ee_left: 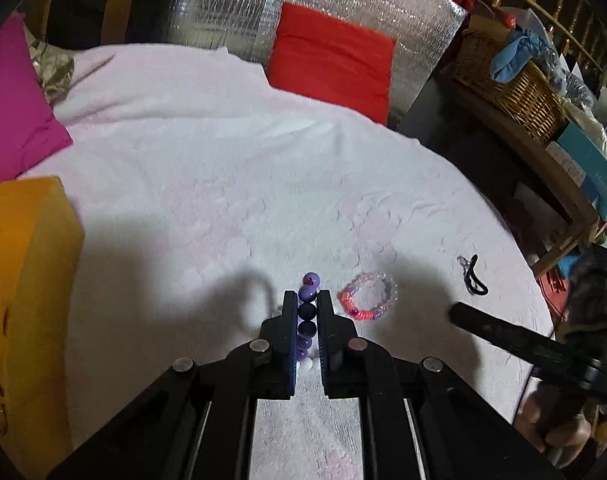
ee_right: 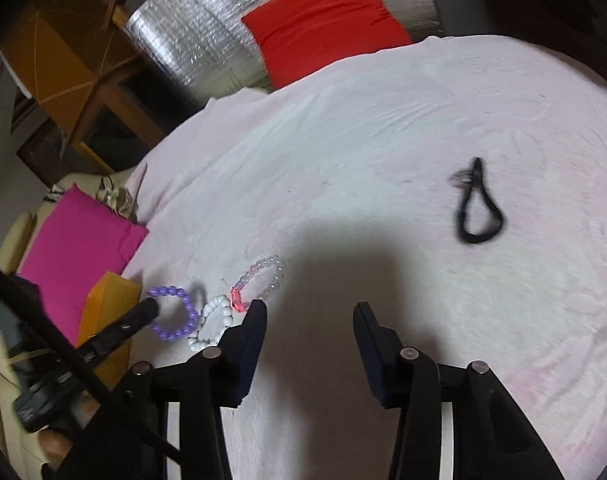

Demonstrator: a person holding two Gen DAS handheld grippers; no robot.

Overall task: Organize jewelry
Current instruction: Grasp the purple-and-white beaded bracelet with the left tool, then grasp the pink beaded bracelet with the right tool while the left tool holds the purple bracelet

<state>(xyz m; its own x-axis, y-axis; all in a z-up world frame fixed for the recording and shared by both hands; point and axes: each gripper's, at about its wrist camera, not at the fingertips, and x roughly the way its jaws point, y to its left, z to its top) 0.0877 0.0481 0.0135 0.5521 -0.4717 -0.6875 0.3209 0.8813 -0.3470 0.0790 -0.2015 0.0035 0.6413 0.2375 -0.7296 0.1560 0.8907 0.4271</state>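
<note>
On the far left sits an orange box (ee_left: 27, 264), next to a pink cushion (ee_left: 15, 100). The surface (ee_left: 223, 184) is covered with a soft pale cloth.

The left hand-held gripper (ee_left: 307, 300) is pinching the purple bead bracelet (ee_left: 308, 312). Its two fingers are pressed in on the beads, and the bracelet stands up on its edge between them. A white bead bracelet (ee_right: 213, 320) lies right beside the purple one, touching it. Just to the right lies a pink and clear bracelet (ee_left: 367, 296).

Next comes the right hand-held gripper (ee_right: 309, 312). Its fingers are spread wide and hold nothing. It hangs over the cloth, close to the pink and clear bracelet.

Far off to the right lies a black cord loop (ee_right: 477, 210) with a small shiny clasp, all by itself.

The step now looks like picking up the purple bracelet. I think the next move is to lift it slowly and carry it left to the orange box. The beads are round and could slip, so the grip must stay firm.
</note>
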